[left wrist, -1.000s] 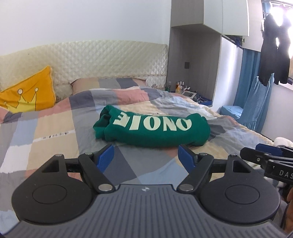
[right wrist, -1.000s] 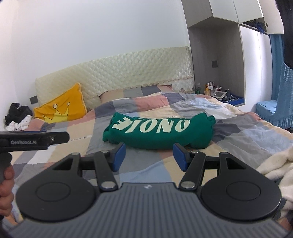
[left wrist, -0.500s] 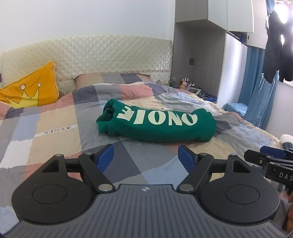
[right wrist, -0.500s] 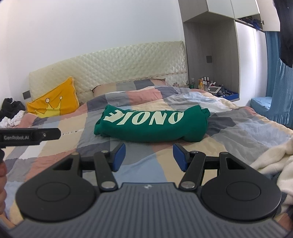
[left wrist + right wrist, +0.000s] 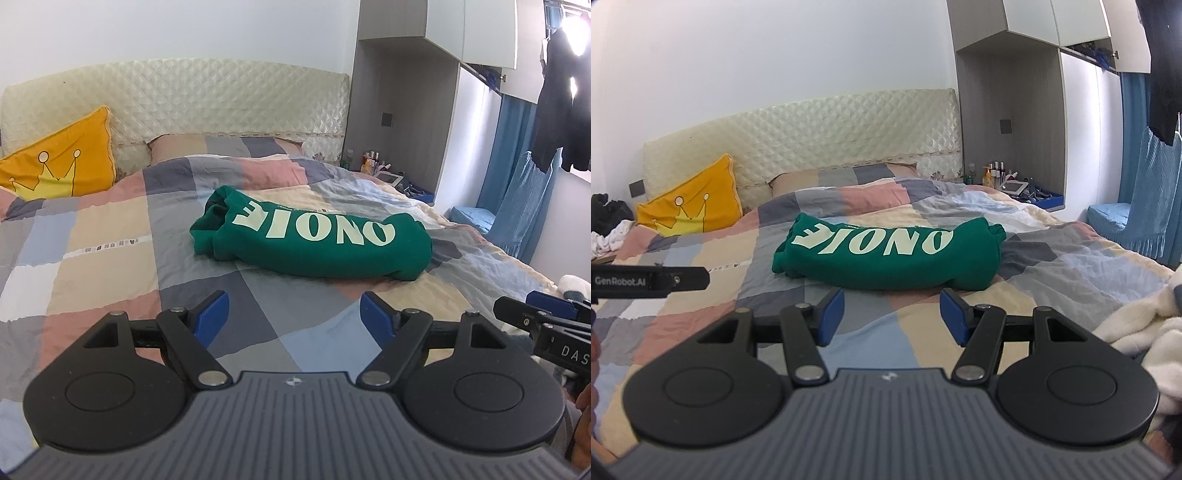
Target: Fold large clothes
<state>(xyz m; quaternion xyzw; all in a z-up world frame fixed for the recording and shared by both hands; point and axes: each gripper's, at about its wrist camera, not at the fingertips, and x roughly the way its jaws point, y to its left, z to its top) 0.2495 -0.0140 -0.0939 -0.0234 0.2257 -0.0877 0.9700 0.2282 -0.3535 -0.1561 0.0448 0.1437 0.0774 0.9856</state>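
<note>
Green sweatshirt [image 5: 314, 243] with pale cream lettering. Patchwork bedspread [image 5: 110, 258] in grey, peach, beige and blue checks. Yellow cushion [image 5: 62, 166] with crown print; blue curtain [image 5: 1156, 206].

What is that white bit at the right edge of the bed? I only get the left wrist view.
Observer: A fluffy white blanket, bunched up on the quilt's right side.
Operator: Anything left of the yellow cushion?
Observer: Yes, a heap of black and white clothes, off the quilt's left side.
Operator: Are the right fingers holding anything?
Observer: No, they stand open and empty, short of the green sweatshirt.
</note>
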